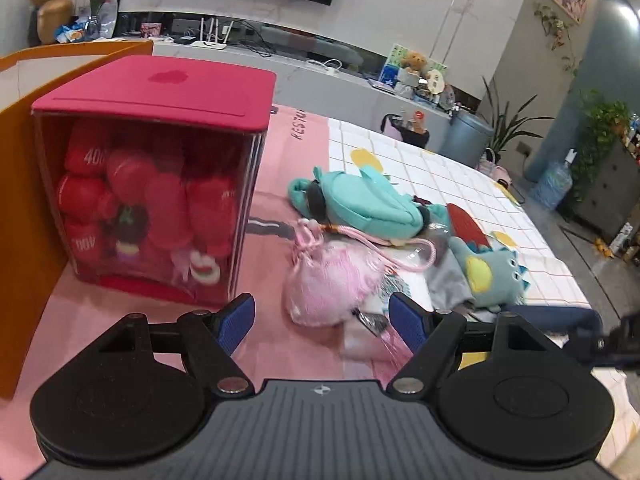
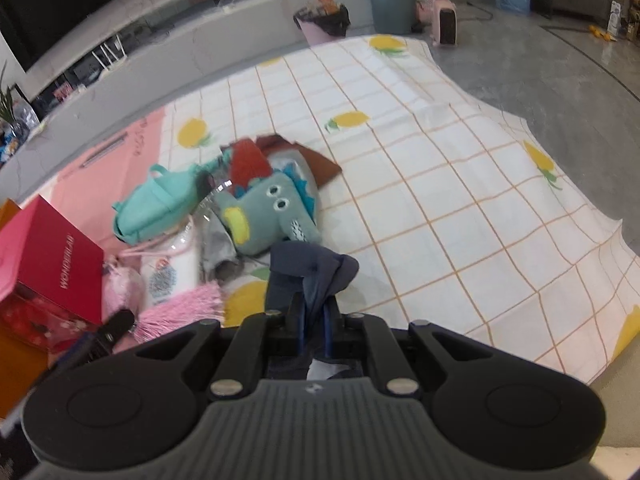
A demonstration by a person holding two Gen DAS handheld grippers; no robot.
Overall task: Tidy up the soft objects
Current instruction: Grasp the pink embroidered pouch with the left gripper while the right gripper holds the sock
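Note:
A heap of soft things lies on the checked cloth. It holds a fluffy pink drawstring pouch, a teal mini backpack and a blue-green dinosaur plush. My left gripper is open just short of the pink pouch, and its blue pads do not touch it. My right gripper is shut on a dark blue cloth, which hangs bunched past its fingertips, near the dinosaur plush. The teal backpack lies to the left of that plush.
A red box with a clear front, full of red plush items, stands on the pink mat at left. An orange carton wall rises beside it. A grey cloth and a red piece lie in the heap. The cloth's right edge drops to the floor.

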